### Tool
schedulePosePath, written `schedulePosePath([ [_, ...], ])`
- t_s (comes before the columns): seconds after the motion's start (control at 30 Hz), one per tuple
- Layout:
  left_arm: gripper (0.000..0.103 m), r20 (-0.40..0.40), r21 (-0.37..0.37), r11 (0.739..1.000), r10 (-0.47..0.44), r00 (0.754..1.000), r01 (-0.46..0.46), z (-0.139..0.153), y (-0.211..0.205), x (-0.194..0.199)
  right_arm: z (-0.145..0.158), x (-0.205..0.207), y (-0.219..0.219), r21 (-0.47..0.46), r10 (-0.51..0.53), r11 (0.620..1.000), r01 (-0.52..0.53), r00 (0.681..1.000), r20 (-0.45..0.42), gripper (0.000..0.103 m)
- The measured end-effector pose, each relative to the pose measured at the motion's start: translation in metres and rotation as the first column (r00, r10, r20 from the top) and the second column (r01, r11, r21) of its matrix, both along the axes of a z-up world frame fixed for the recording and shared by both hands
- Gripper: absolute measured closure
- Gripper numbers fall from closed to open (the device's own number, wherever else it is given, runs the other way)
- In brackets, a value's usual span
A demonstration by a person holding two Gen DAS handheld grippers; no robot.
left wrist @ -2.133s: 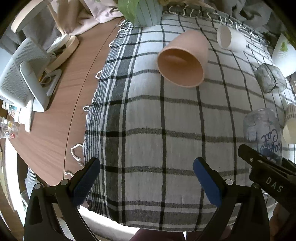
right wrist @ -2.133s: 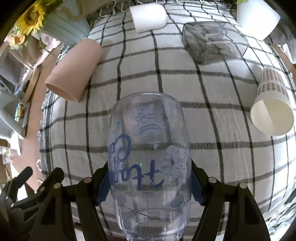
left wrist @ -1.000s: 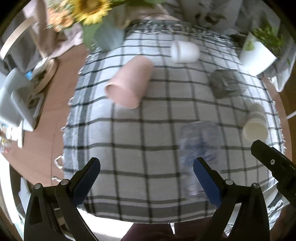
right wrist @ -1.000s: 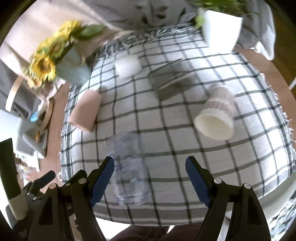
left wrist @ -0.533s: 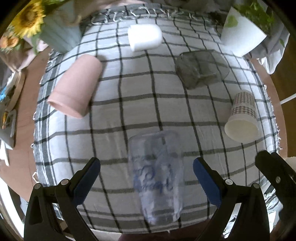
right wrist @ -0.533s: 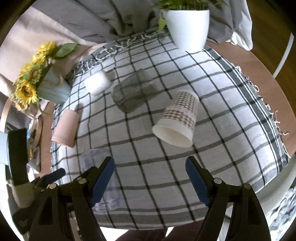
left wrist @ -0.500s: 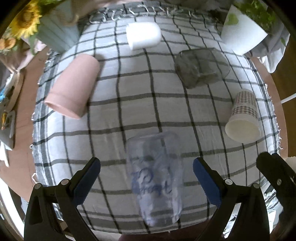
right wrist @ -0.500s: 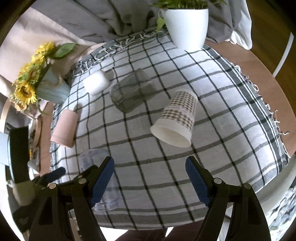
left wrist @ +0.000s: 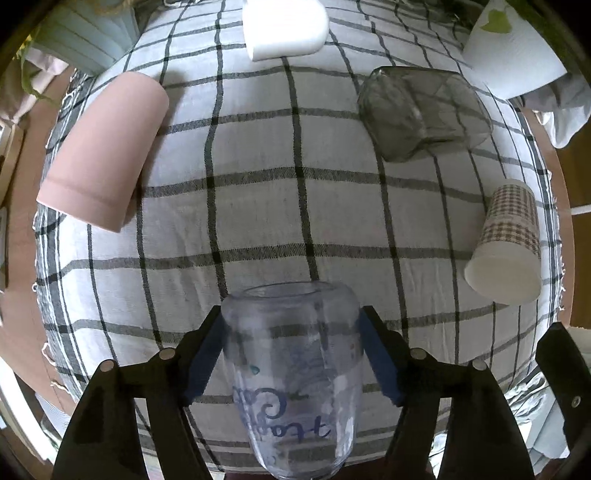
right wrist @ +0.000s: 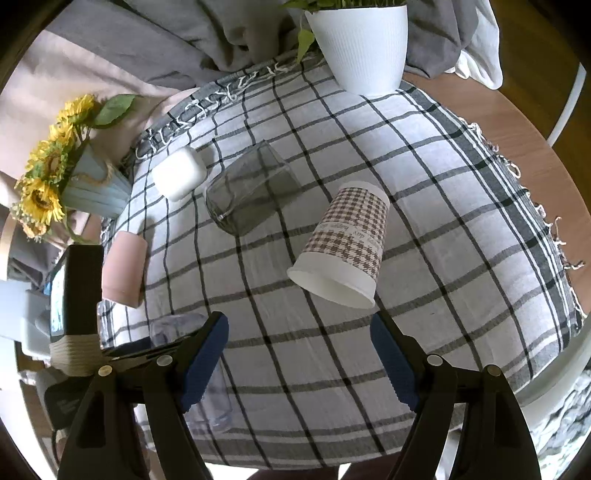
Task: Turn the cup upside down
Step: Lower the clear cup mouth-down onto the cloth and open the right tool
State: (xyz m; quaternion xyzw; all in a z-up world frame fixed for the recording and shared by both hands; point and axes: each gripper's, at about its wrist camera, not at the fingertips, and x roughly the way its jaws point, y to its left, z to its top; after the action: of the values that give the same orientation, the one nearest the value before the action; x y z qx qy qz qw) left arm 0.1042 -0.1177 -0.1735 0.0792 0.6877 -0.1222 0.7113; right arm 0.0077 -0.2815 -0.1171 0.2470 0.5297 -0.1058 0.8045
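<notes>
Left wrist view: left gripper [left wrist: 291,354] jaws clamp clear cup [left wrist: 295,373]; right gripper [right wrist: 299,358] jaws wide.

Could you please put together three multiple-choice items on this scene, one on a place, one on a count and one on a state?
1. Where does the pink cup lie on the checked cloth?
A. left side
B. right side
C. inside the white planter

2. How many cups and glasses are on the cloth?
A. three
B. five
C. seven

3. What is the left gripper doing?
A. hanging open over bare cloth
B. closed on the clear printed cup
C. closed on the houndstooth paper cup

Answers:
1 A, it lies at the cloth's left edge.
2 B: pink, white cup, grey glass, houndstooth, clear.
3 B, both blue pads press its sides; the right gripper is open.
</notes>
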Motion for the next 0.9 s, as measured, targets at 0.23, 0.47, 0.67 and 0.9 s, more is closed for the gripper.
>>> schedulePosePath([
  [0.23, 0.032, 0.032, -0.019, 0.999, 0.031, 0.999, -0.030, 0.017, 0.005, 0.005, -0.001, -0.001, -0.001, 0.023, -0.008, 1.000, 0.008, 1.000, -0.004, 0.024],
  [0.47, 0.032, 0.133, -0.059, 0.998, 0.033, 0.991, -0.026, 0.063, 0.014, -0.002, 0.018, -0.001, -0.002, 0.013, -0.006, 1.000, 0.005, 0.998, 0.055, 0.024],
  [0.67, 0.032, 0.149, -0.082, 0.997, 0.023, 0.989, -0.010, 0.071, 0.016, -0.021, 0.030, -0.004, -0.002, -0.007, -0.001, 1.000, 0.001, 0.996, 0.087, 0.024],
  [0.9, 0.032, 0.163, -0.082, 0.997, 0.018, 0.987, -0.005, 0.071, 0.013, -0.039, 0.031, -0.012, -0.001, -0.027, 0.016, 1.000, -0.014, 0.997, 0.082, 0.024],
])
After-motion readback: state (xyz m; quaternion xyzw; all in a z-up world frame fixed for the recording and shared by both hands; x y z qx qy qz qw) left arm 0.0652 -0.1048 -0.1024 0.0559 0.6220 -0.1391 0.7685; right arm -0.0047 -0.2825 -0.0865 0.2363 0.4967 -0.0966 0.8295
